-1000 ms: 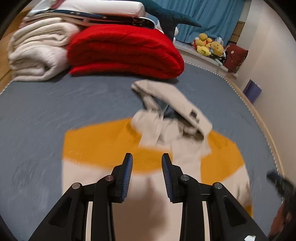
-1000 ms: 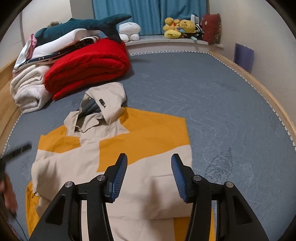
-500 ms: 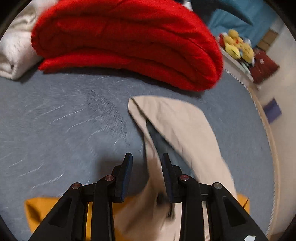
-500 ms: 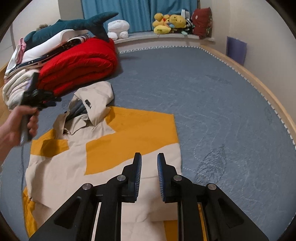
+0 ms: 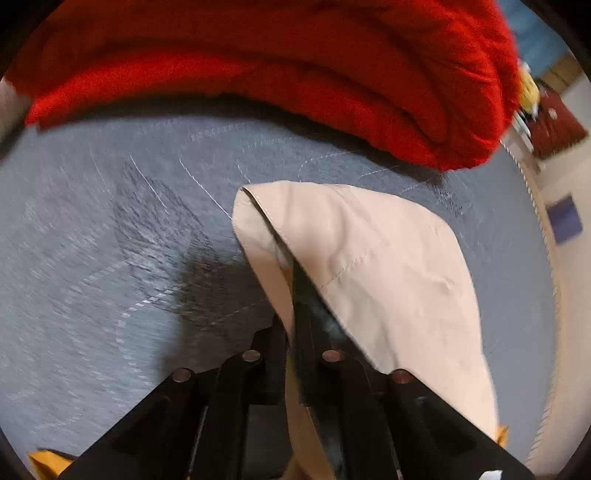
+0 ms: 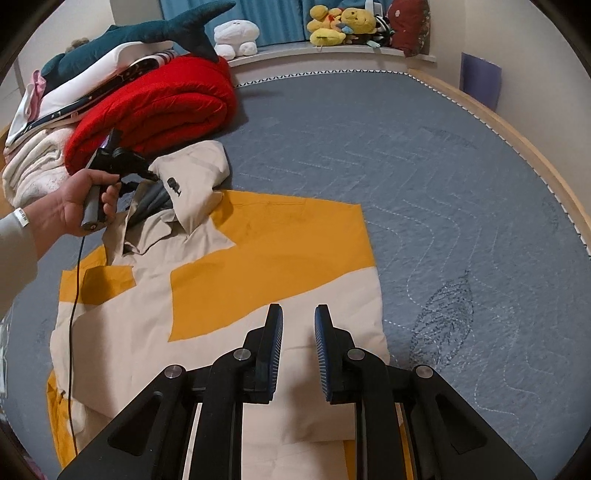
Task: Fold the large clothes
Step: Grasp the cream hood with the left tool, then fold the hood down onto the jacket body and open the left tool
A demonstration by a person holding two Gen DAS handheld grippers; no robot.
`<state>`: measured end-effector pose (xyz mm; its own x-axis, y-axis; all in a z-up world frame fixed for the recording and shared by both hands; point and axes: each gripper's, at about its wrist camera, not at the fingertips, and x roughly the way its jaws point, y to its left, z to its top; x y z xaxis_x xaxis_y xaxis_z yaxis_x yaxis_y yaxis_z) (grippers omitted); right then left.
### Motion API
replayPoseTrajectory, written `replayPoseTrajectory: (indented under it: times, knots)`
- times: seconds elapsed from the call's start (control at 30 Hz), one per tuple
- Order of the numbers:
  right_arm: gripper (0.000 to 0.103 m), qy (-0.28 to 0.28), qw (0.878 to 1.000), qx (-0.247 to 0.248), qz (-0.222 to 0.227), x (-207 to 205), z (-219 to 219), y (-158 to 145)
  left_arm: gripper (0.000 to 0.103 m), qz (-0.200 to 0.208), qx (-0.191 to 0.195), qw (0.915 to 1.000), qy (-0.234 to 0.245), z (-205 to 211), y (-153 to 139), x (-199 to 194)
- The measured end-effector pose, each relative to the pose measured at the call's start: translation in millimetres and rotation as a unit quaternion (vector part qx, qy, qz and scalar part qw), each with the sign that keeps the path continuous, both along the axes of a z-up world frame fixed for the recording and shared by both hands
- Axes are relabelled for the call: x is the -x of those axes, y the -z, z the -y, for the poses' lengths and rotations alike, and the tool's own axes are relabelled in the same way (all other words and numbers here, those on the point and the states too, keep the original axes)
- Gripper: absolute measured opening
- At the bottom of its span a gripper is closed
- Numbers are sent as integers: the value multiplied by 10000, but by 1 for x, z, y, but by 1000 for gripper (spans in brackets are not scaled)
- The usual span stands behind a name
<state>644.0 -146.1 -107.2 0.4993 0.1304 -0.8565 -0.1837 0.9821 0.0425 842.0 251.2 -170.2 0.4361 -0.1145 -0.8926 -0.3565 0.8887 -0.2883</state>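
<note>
A beige and orange hooded jacket (image 6: pixel 258 258) lies spread flat on the grey-blue bed cover (image 6: pixel 406 166). Its beige hood (image 5: pixel 369 258) points toward the red blanket. My left gripper (image 5: pixel 290 328) is shut on the near edge of the hood opening, and the cloth runs down between its black fingers. In the right wrist view a hand holds that left gripper (image 6: pixel 149 174) with its tip at the hood (image 6: pixel 199 162). My right gripper (image 6: pixel 298 325) hangs over the jacket's lower beige part. Its blue pads stand a narrow gap apart with nothing between them.
A folded red blanket (image 6: pixel 159 107) lies just behind the hood, with white blankets (image 6: pixel 29 170) and a shark plush (image 6: pixel 147 33) to its left. Plush toys (image 6: pixel 343 22) sit on the far sill. A wooden bed edge (image 6: pixel 517 136) runs along the right.
My left gripper travelled forward from over the jacket's body to the hood and shut on its edge. My right gripper's jaws narrowed from wide apart to a small gap and sank a little.
</note>
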Motion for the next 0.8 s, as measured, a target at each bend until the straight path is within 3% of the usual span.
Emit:
replayPoseTrajectory:
  times: [0.1,0.2,0.27,0.33,0.43,0.5,0.6,0.67,0.8]
  knots:
    - [19,63,9999,-40,-69,-3,3,2,0,408,-196,9984,331,9,-31,31]
    - [19,47,9999,-102,15,-2,5,-7,0,1056,-472,9896,859,36,-87,88]
    - [19,-18,9998,-152,120,0,5,-17,0,1472,-677,9795,1196,60,-121,138]
    - [19,-23,9994,-246,248,2,7,-28,0,1986,-897,9620,1648,93,-155,209]
    - [19,96,9981,-511,341,5,11,-38,1,2299,-1039,9452,2075,133,-173,308]
    - [19,142,9972,-664,317,6,11,-41,1,2113,-1017,9475,2174,153,-162,354]
    - [20,149,9949,-952,300,13,10,-45,2,1519,-679,9624,2149,171,-123,424]
    - [20,48,9939,-1054,320,20,6,-49,2,1290,-542,9703,1975,170,-107,452]
    - [21,-134,9930,-1127,331,35,-1,-49,4,1681,-443,9773,1210,142,-119,465]
